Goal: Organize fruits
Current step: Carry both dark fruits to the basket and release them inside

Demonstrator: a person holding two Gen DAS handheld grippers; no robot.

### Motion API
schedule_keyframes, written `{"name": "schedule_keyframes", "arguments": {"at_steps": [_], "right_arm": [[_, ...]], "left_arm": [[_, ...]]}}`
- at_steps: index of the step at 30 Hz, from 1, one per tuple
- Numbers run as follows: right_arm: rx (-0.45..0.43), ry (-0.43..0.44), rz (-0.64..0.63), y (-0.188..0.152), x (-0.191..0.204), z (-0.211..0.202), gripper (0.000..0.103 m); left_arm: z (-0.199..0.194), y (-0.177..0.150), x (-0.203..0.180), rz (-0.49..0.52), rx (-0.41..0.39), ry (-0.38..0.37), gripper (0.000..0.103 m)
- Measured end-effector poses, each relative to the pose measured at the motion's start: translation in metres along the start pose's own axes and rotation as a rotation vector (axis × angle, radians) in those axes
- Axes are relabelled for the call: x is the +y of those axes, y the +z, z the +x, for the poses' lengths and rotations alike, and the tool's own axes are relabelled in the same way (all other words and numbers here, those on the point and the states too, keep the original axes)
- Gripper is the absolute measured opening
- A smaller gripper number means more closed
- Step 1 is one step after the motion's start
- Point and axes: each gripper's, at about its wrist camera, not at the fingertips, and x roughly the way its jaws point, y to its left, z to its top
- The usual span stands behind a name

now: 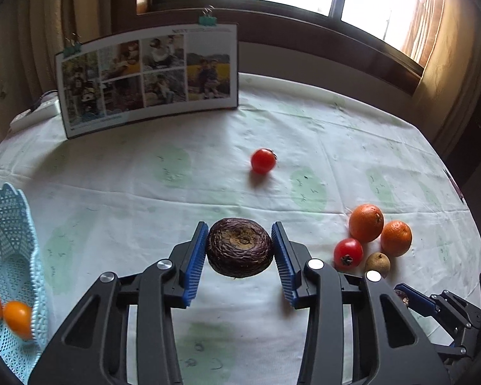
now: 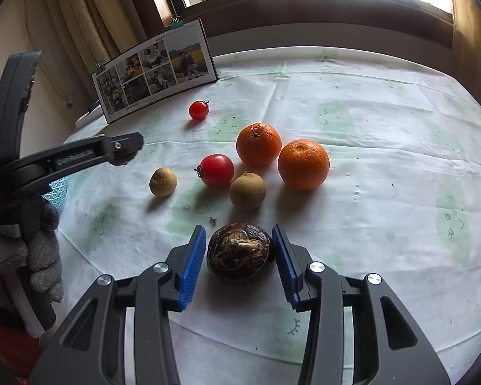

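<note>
A: Right, entry one. Left gripper (image 1: 240, 228): fingers clenched on a dark wrinkled fruit (image 1: 239, 250), held clear of the worktop (image 1: 144, 199), with the blue basket (image 1: 32, 224) off to its left.

B: And the right gripper (image 2: 239, 230)?

A: Its fingers flank a second dark fruit (image 2: 240, 253), which seems to lie on the cloth near the oranges (image 2: 303, 164). I cannot tell whether they press it or merely stand beside it.

B: Handling notes?

A: My judgement is that both fruits are light. The shrivelled skin suggests a dry rind, which should give the ribbed pads purchase. The shape is squat and rounded, so take it across the widest girth, as the left does. Use moderate force, since the shell may dent.
</note>
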Motion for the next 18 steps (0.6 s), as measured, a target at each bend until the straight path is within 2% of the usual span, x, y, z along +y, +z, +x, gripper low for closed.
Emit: {"name": "schedule_keyframes", "arguments": {"at_steps": [7, 13, 18], "right_arm": [[0.003, 0.006, -0.008, 0.000, 0.001, 0.000, 0.043], [-0.004, 0.007, -0.019, 0.000, 0.005, -0.001, 0.042], [-0.020, 0.010, -0.026, -0.001, 0.008, -0.004, 0.042]], "left_arm": [[-0.032, -0.004, 0.025, -0.039, -0.085, 0.094, 0.042], [-0.064, -0.012, 0.059, -0.079, -0.160, 0.209, 0.042], [-0.078, -0.018, 0.089, -0.127, -0.177, 0.268, 0.042]]}}
